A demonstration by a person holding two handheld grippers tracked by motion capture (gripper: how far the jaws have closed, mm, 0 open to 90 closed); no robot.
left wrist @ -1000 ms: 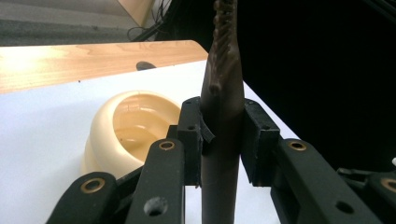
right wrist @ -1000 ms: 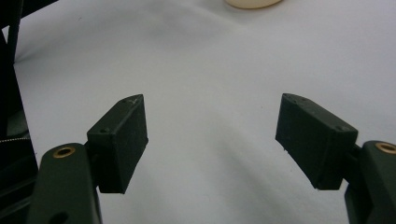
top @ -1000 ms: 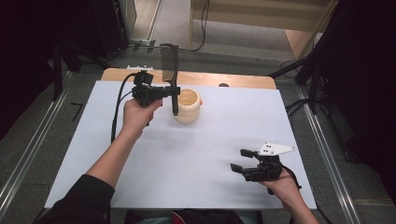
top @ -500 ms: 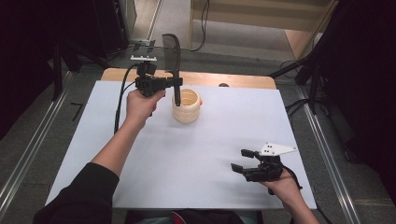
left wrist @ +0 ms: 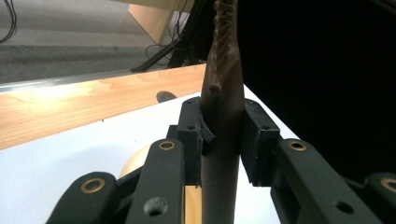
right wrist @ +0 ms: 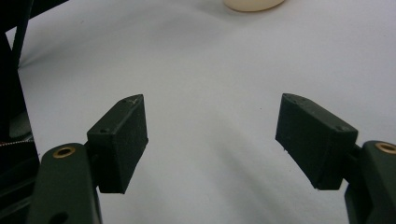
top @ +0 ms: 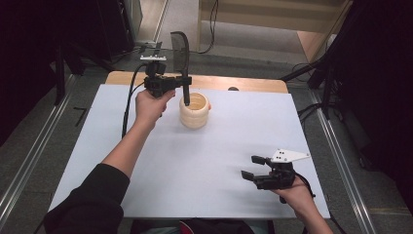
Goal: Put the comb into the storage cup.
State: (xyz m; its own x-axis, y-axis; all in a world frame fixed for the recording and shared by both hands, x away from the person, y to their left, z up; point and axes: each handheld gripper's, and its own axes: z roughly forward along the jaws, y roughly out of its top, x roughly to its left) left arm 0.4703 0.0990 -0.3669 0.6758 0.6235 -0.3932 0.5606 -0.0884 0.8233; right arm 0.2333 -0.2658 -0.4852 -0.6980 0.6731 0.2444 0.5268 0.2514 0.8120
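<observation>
My left gripper (top: 184, 82) is shut on the handle of a dark long-handled utensil (top: 180, 46) and holds it upright at the back of the table. Its lower end hangs at the mouth of a cream ribbed holder (top: 195, 111). Whether that end dips inside I cannot tell. In the left gripper view the pads (left wrist: 261, 140) clamp the utensil (left wrist: 224, 70) from both sides, with the holder (left wrist: 135, 161) just below. My right gripper (top: 250, 166) rests open near the front right of the white sheet. The right gripper (right wrist: 212, 133) has nothing between its jaws, and the holder (right wrist: 252, 3) lies far ahead.
A white sheet (top: 219, 195) covers the table, with a wooden strip (top: 253, 84) bare along the back edge. A small dark knob (top: 234, 89) sits on that strip. Metal rails run along both sides, and cables lie on the floor behind.
My left hand has carried the utensil a little up and toward the back of the table, over the holder. The right hand has stayed where it was.
</observation>
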